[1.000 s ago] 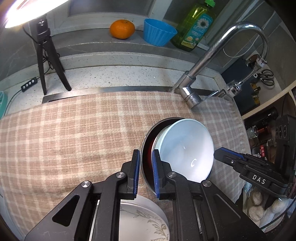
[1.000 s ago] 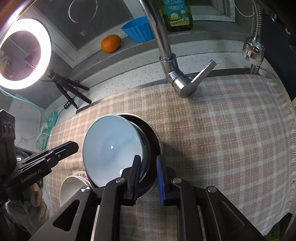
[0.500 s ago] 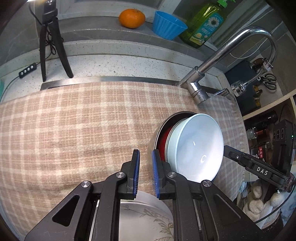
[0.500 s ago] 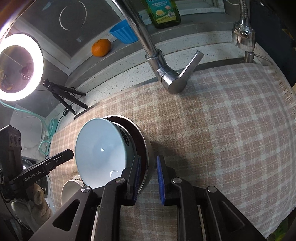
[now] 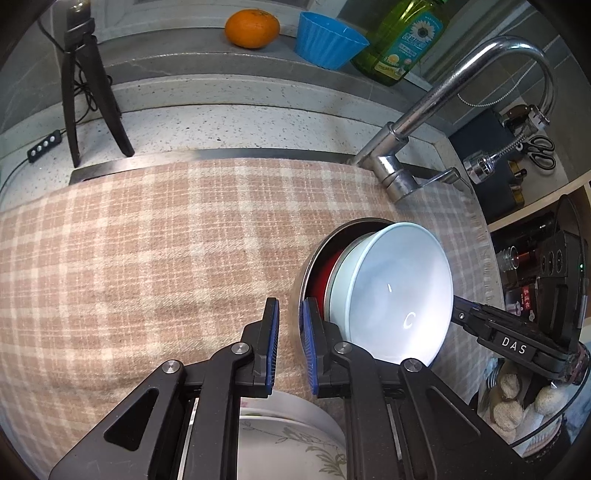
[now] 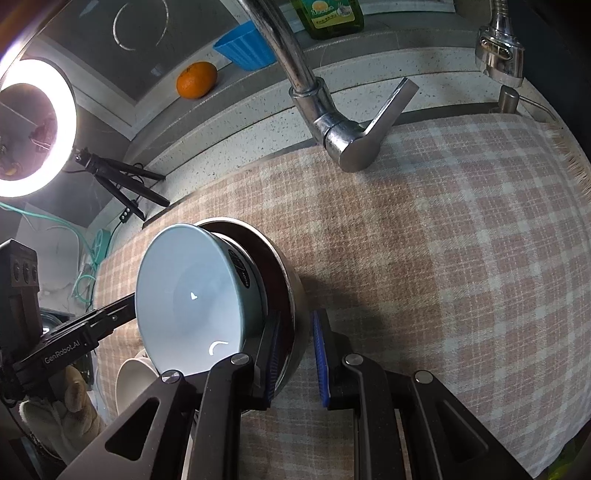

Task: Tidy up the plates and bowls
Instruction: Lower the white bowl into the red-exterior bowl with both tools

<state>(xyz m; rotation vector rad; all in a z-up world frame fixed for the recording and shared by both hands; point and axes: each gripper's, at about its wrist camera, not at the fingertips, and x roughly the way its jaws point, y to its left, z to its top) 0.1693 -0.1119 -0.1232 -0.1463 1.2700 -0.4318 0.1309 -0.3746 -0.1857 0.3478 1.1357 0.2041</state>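
Observation:
A stack of bowls is held tilted above the plaid cloth: a pale blue bowl nested in a red one, both inside a steel bowl. My left gripper is shut on the steel bowl's rim on one side. My right gripper grips the steel bowl's rim on the opposite side, with the pale blue bowl facing left. A white floral plate lies below the left gripper.
A chrome faucet stands behind the cloth, with a sprayer head at the right. An orange, a blue cup and a green soap bottle are on the ledge. A ring light on a tripod stands at the left.
Both grippers have carried the bowl stack a little higher and rightwards over the cloth. The grips have not changed.

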